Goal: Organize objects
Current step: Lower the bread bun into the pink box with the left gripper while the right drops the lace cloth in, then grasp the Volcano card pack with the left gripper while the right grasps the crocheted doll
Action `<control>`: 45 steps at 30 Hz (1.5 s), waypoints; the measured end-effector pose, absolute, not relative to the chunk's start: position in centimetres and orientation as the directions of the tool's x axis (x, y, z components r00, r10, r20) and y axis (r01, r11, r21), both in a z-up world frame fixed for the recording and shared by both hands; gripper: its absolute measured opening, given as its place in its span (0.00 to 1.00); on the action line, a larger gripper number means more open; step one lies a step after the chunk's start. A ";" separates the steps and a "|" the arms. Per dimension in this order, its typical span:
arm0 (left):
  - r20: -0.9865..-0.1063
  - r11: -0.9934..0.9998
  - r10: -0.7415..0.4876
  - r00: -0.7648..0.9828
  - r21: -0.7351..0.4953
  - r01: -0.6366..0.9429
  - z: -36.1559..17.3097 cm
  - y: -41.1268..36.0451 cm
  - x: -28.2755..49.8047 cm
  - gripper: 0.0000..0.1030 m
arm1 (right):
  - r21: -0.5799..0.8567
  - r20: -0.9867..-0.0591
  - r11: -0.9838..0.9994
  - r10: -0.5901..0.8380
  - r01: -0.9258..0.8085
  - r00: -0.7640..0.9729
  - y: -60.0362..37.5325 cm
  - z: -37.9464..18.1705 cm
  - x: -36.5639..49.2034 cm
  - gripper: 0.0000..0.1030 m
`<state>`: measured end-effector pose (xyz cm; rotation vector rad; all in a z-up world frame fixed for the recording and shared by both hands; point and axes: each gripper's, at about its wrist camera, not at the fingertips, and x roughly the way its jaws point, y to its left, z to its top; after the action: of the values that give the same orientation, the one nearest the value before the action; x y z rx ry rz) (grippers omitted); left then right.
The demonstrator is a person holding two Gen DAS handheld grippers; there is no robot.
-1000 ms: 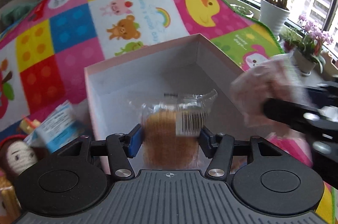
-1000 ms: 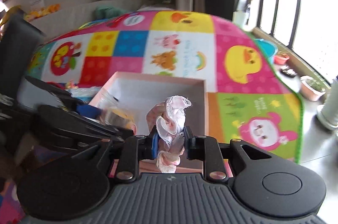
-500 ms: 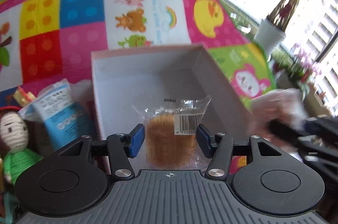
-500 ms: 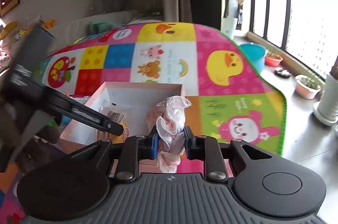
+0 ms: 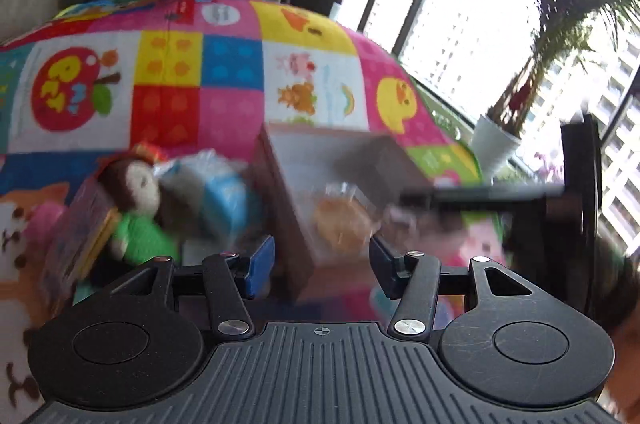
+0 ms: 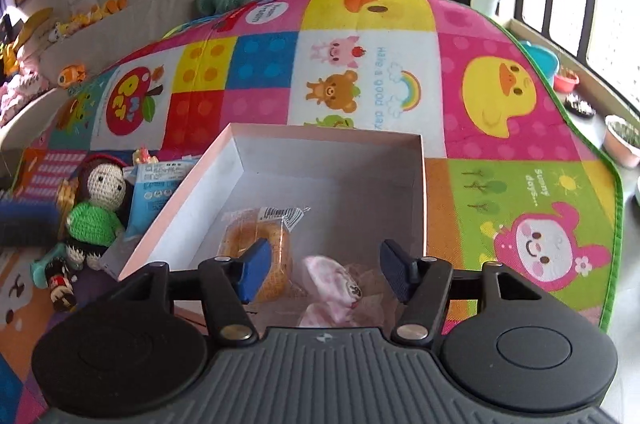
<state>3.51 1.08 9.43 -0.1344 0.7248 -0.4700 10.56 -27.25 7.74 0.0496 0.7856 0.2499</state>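
While pastry lies boxed, doll and blue packet crowd outside.

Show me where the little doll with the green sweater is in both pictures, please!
Left wrist view: the doll lies left of centre, blurred, left of the blue packet and the box.
Right wrist view: the doll is at the left edge, just outside the box's left wall.
Shared landmark: the open box holding the wrapped bread, which sits to the doll's right in both views.
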 end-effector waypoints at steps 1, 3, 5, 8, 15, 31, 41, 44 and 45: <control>-0.618 0.891 -0.451 0.643 -0.268 0.367 8.4 1.6 2.6 0.55 | 0.160 -0.707 0.969 0.244 -0.186 0.663 -27.5 7.6 11.0 0.58; -0.638 0.904 -0.423 0.644 -0.246 0.350 6.8 3.0 1.3 0.55 | 0.205 -0.739 0.967 0.254 -0.151 0.625 -27.7 7.0 11.9 0.58; -0.637 0.926 -0.372 0.675 -0.202 0.319 6.0 4.8 0.3 0.55 | 0.239 -0.762 0.962 0.271 -0.134 0.588 -27.2 6.3 12.6 0.58; -0.610 0.958 -0.274 0.744 -0.110 0.263 6.3 7.4 -0.1 0.55 | 0.264 -0.782 0.955 0.293 -0.133 0.550 -25.2 5.4 13.2 0.60; -0.597 0.970 -0.174 0.783 0.034 0.241 6.5 11.0 2.9 0.56 | 0.329 -0.768 0.926 0.376 -0.185 0.518 -21.4 5.3 13.2 0.59; -0.707 0.994 -0.104 0.699 -0.053 0.094 3.2 11.9 11.5 0.52 | -0.008 -0.649 0.893 0.338 -0.450 0.682 -15.2 9.9 5.5 0.64; -0.689 0.935 -0.257 0.677 -0.354 -0.005 4.7 16.7 2.3 0.47 | -0.002 -0.676 0.814 0.427 -0.581 0.601 -4.5 6.2 8.6 0.64; -0.704 0.933 -0.275 0.655 -0.360 0.006 4.9 16.9 0.8 0.47 | 0.013 -0.702 0.808 0.428 -0.590 0.570 -1.1 4.6 10.6 0.64; -0.706 0.935 -0.276 0.652 -0.354 0.012 4.8 16.9 0.7 0.47 | 0.027 -0.710 0.809 0.429 -0.587 0.558 -0.2 4.1 11.2 0.64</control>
<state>0.73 16.88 4.82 -0.3345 0.8489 -0.1667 11.24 -0.17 4.09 -0.2236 0.7714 0.6052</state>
